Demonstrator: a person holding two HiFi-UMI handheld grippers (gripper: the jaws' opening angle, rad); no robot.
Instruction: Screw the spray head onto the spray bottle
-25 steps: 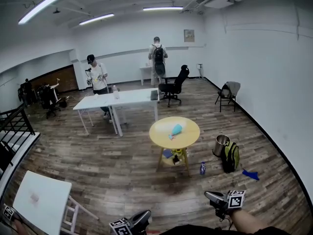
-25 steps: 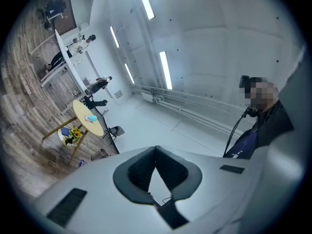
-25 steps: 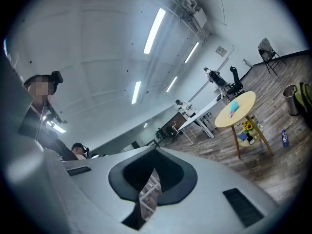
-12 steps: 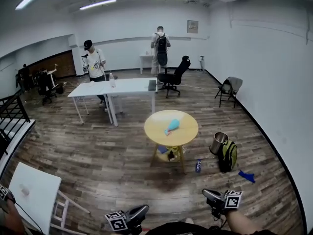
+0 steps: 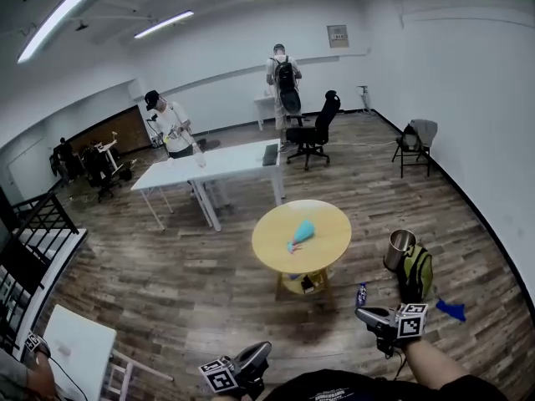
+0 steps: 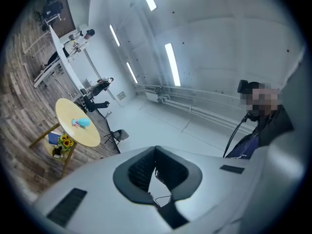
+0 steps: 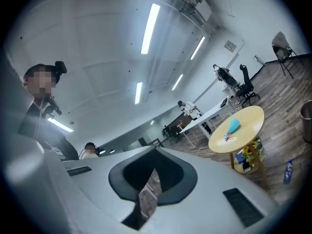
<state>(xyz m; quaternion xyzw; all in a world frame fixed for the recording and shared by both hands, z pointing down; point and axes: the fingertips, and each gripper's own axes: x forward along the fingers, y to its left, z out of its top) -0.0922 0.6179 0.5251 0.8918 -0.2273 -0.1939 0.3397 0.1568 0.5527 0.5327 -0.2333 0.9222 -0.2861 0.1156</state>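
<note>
A teal spray bottle (image 5: 303,230) lies on its side on a round yellow table (image 5: 276,256) in the middle of the room, with a pinkish part at its near end. The bottle (image 6: 82,123) shows small and far off in the left gripper view, and the bottle (image 7: 234,126) likewise in the right gripper view. My left gripper (image 5: 261,351) sits at the bottom edge of the head view, shut and empty. Further right, my right gripper (image 5: 361,314) is also shut with nothing in it. Both are well short of the table.
White desks (image 5: 217,165), an office chair (image 5: 316,132) and two people stand beyond the table. A metal bin (image 5: 399,249), a green backpack (image 5: 415,272) and a small bottle (image 5: 361,294) sit on the floor to its right. A white table (image 5: 79,349) is at lower left.
The whole view has shifted and the round table looks slightly larger and nearer. Both grippers stay shut and have come a little higher in the head view.
</note>
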